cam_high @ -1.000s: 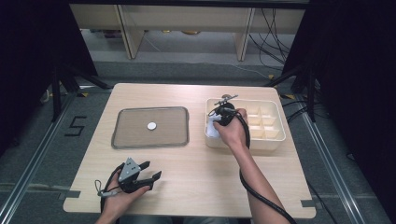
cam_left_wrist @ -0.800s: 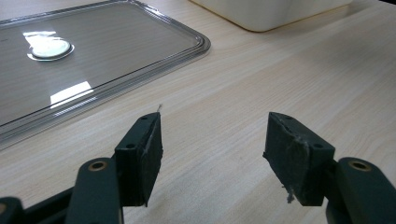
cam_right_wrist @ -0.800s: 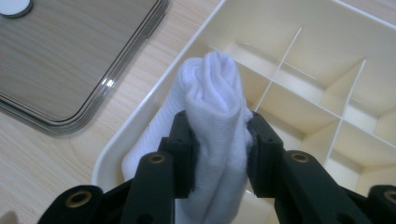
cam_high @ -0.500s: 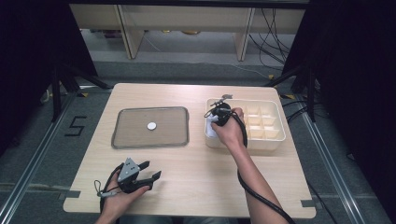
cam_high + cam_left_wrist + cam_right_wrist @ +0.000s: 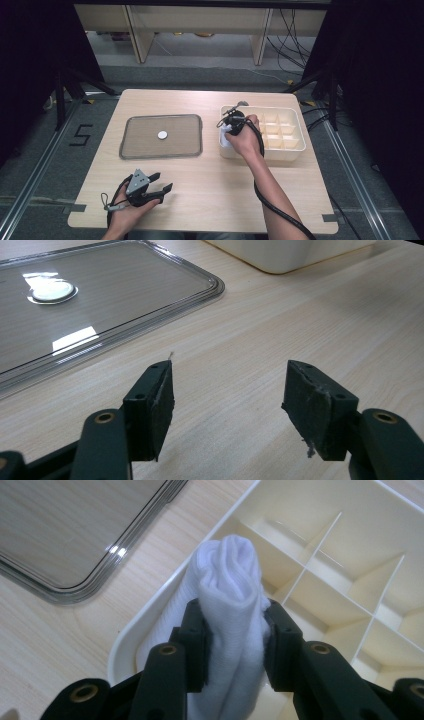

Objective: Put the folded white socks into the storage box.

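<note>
Sock point(image 5: 231, 595) going into the box point(image 5: 290, 150), not yet let go.

We are gripping one rolled white sock between the pads of the right gripper point(image 5: 231, 121); it is sticking out past the fingertips and hanging over the box's near-left cell, so we judge placing is underway while lowering and release are left. We are resting the left gripper point(image 5: 230, 405) on the table point(image 5: 210, 185), jaws spread with nothing between them; ahead of its fingers we are seeing one tray point(image 5: 125, 295) with one small white disc point(image 5: 50, 290). Counting: one sock, one divided box, one tray, one disc, two grippers.
</note>
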`<state>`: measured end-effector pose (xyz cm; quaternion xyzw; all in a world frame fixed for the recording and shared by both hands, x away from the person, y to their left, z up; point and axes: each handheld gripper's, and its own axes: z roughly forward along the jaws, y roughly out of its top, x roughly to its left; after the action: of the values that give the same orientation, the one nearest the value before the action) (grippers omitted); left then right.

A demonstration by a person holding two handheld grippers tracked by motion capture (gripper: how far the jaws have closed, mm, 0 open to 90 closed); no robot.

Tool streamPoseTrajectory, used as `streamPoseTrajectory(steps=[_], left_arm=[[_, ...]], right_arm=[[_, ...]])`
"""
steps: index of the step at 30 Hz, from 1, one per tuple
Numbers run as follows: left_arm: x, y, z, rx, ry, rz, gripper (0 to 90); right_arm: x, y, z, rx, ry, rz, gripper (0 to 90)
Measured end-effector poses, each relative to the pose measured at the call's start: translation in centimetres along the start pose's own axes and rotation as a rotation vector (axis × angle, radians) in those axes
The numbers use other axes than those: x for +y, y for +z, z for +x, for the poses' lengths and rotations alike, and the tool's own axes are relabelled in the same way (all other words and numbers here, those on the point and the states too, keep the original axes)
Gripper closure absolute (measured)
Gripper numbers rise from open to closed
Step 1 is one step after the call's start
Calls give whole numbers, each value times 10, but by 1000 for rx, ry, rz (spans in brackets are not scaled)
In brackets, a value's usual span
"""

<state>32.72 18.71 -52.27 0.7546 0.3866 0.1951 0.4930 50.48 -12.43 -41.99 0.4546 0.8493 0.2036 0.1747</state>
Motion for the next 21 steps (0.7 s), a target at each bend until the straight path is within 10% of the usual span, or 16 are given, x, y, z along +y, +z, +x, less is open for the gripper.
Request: streamPoseTrajectory(steps=[21], left_arm=[[0, 0, 0, 0, 1, 0, 364]], right_arm=[[-1, 3, 6, -6, 14, 32, 678]])
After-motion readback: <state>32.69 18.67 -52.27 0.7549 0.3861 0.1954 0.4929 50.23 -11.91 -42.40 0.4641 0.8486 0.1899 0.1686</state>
